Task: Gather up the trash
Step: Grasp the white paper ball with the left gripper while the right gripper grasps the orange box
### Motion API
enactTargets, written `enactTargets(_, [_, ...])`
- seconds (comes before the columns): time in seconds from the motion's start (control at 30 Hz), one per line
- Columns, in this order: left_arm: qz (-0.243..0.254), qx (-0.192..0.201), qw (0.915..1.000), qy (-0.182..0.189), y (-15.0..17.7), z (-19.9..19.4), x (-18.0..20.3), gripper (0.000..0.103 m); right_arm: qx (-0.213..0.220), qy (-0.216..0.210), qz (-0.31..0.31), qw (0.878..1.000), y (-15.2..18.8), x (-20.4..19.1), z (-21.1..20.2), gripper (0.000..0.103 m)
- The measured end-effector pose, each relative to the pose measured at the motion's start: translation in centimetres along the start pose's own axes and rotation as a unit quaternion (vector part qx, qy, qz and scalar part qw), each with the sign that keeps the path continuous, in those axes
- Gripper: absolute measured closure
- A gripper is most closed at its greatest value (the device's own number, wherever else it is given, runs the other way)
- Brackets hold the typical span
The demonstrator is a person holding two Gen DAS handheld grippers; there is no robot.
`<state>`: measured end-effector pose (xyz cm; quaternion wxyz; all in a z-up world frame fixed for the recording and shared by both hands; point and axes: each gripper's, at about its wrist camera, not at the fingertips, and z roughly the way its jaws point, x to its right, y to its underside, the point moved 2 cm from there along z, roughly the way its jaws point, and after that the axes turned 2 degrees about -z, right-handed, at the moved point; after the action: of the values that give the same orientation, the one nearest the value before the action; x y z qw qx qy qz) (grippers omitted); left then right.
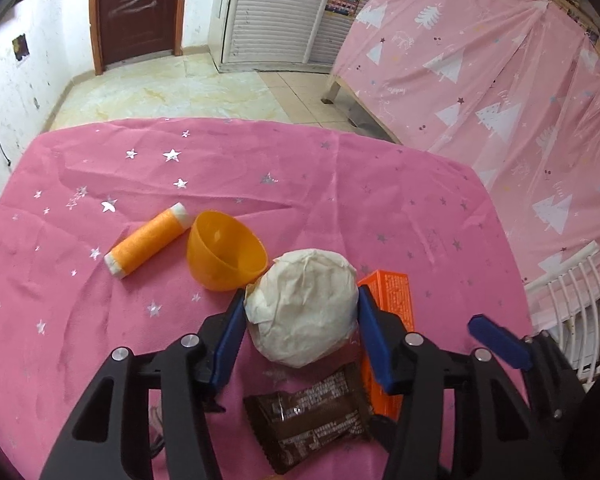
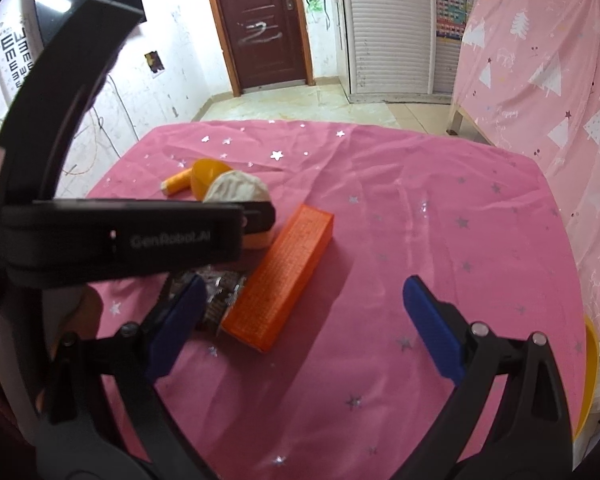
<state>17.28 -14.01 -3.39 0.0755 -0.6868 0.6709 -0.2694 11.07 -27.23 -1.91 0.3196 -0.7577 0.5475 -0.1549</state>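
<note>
Nearest the left wrist camera, at 6 o'clock, a dark brown crinkled foil snack wrapper (image 1: 312, 420) lies flat on the pink star-printed tablecloth (image 1: 100, 320), just under the left gripper (image 1: 302, 320). That gripper's 2 blue-padded fingers (image 1: 230, 340) bracket a crumpled ball of off-white tissue paper (image 1: 304, 308), 1 pad on each flank at 9 and 3 o'clock; whether they squeeze it or only touch it cannot be told, but the span is narrow and matched to the ball's width. The ball sits dead ahead at 12 o'clock from the tongs, roughly round, so no long axis governs the grip.

Just right of it, at 3 o'clock, a long orange cardboard box (image 1: 388, 320) runs with its long axis near to far, partly behind the right-hand pad. Beyond the ball, at 11 o'clock, an orange plastic half-shell cup (image 1: 224, 252) rests open side up, almost touching the paper, and farther left at 10 o'clock an orange thread spool with white ends (image 1: 146, 242) lies on its side.

From the right wrist view, the right gripper (image 2: 304, 320) hangs wide, holding nothing, with the box (image 2: 280, 276) at its 11 o'clock, angled away. A yellow rim (image 2: 590, 376), perhaps a collecting bowl, shows at the table edge at 4 o'clock.

By this reading, the left hand is the nearer to the paper ball, and lifting it toward a container seems the step in hand.
</note>
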Motion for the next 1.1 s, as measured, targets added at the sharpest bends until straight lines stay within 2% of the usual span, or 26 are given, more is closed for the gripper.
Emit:
enactTargets(0.07, [-0.001, -0.011, 0.9999, 0.008, -0.1, 0.5, 0.0, 0.055, -0.003, 0.002, 0.004, 1.0, -0.1, 0.0, 0.3, 0.008])
enactTargets(0.27, [0.018, 0.001, 0.9998, -0.003, 0.0, 0.7, 0.6, 0.057, -0.012, 0.004, 0.021, 1.0, -0.3, 0.6, 0.9, 0.008])
enactTargets(0.43, [0.01, 0.014, 0.9998, -0.01, 0.4, -0.3, -0.1, 0.057, -0.013, 0.01, 0.029, 0.999, -0.7, 0.8, 1.5, 0.01])
enactTargets(0.47, [0.008, 0.018, 0.9998, -0.009, 0.4, -0.7, -0.4, 0.057, -0.013, 0.009, 0.03, 0.999, -0.7, 0.7, 1.5, 0.012])
enactTargets(0.53, [0.006, 0.025, 0.9996, -0.011, 0.4, -1.2, -0.7, 0.057, -0.02, 0.013, 0.029, 0.999, -0.8, 0.7, 1.9, 0.028])
enactTargets(0.67, [0.002, 0.035, 0.9993, -0.016, 0.3, -2.2, -1.5, 0.057, -0.025, 0.018, 0.026, 0.999, -0.9, 0.5, 2.3, 0.035])
enactTargets(0.87, [0.001, 0.037, 0.9992, -0.013, 0.5, -2.5, -2.0, 0.057, -0.033, 0.027, 0.015, 0.999, -1.0, -0.1, 2.8, 0.052])
enactTargets(0.93, [0.002, 0.036, 0.9993, -0.011, 0.6, -2.6, -2.1, 0.057, -0.036, 0.03, 0.014, 0.999, -1.0, -0.2, 2.7, 0.072])
enactTargets(0.97, [0.002, 0.037, 0.9993, -0.01, 0.6, -2.6, -2.1, 0.057, -0.037, 0.03, 0.013, 0.999, -1.1, -0.3, 2.7, 0.076])
enactTargets(1.1, [0.001, 0.035, 0.9993, -0.008, 0.9, -2.6, -2.0, 0.057, -0.034, 0.029, 0.013, 0.999, -1.0, -0.3, 2.5, 0.082])
